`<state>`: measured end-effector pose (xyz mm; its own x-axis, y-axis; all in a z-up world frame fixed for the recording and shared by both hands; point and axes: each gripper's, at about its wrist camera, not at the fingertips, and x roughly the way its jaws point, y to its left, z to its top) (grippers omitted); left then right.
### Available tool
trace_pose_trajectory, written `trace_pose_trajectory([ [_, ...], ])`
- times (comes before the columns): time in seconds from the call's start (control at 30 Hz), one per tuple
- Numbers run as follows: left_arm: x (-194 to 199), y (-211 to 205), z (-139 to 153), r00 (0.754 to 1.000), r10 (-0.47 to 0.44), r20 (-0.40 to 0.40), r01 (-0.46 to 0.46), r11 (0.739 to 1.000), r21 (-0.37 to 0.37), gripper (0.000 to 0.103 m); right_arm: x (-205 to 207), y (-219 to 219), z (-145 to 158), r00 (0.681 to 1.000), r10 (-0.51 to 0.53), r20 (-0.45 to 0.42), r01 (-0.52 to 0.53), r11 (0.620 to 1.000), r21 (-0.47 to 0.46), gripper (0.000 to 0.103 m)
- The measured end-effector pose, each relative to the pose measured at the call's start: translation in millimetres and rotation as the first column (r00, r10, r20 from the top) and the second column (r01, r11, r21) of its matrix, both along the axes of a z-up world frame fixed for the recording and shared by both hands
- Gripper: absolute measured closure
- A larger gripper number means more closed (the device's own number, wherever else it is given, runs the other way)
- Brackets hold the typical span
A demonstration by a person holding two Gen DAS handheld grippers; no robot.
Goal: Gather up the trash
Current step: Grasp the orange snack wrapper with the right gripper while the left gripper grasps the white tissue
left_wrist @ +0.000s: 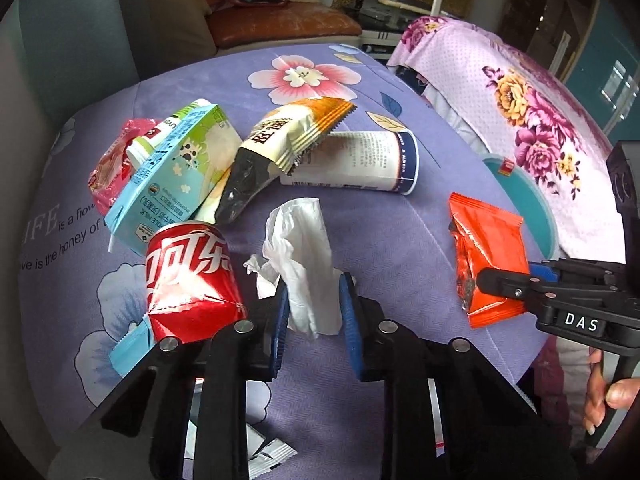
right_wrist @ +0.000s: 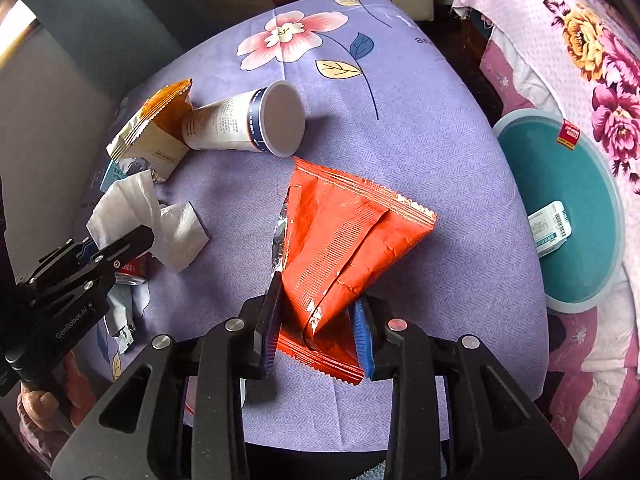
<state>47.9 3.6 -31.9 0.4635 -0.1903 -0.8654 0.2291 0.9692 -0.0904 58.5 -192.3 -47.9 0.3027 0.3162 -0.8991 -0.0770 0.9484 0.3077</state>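
A crumpled white tissue (left_wrist: pixel 300 240) lies on the purple flowered cloth (left_wrist: pixel 400 240), and my left gripper (left_wrist: pixel 314 310) is shut on its near end. The right wrist view shows this gripper (right_wrist: pixel 146 236) at the left, on the tissue (right_wrist: pixel 132 204). My right gripper (right_wrist: pixel 316 320) is shut on the near corner of an orange snack wrapper (right_wrist: pixel 340 232). In the left wrist view that gripper (left_wrist: pixel 478 282) comes in from the right, pinching the wrapper (left_wrist: pixel 488 248). A crushed red cola can (left_wrist: pixel 188 276) lies just left of my left gripper.
Behind lie a blue milk carton (left_wrist: pixel 176 176), a pink wrapper (left_wrist: pixel 108 168), a yellow-orange wrapper (left_wrist: pixel 288 136) and a tipped paper cup (left_wrist: pixel 360 160). Small white sachets (left_wrist: pixel 264 452) lie near. A teal round bin (right_wrist: pixel 568 264) holding a small box (right_wrist: pixel 550 228) stands right, below the cloth's edge.
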Motion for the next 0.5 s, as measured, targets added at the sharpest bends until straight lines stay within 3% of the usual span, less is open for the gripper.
trace_pose_trajectory([
  [0.1,-2,-12,-3,0.998,-0.055,-0.01,0.054,0.998,-0.005,0.08,0,-9,-4,1.0,-0.018,-0.003,0.018,1.0,0.016,0.073],
  [0.27,4,-15,-9,1.0,-0.024,-0.019,0.025,0.999,0.025,0.079,0,-23,-9,0.999,-0.042,-0.007,0.043,0.998,0.035,0.073],
  [0.4,8,-22,-11,1.0,-0.022,0.012,0.021,0.995,0.096,0.049,0,-35,-13,0.998,-0.064,-0.018,0.065,0.995,0.07,0.073],
  [0.5,13,-24,-18,1.0,-0.016,-0.002,0.016,0.992,0.122,0.047,1,-42,-13,0.997,-0.077,-0.015,0.078,0.993,0.087,0.072],
])
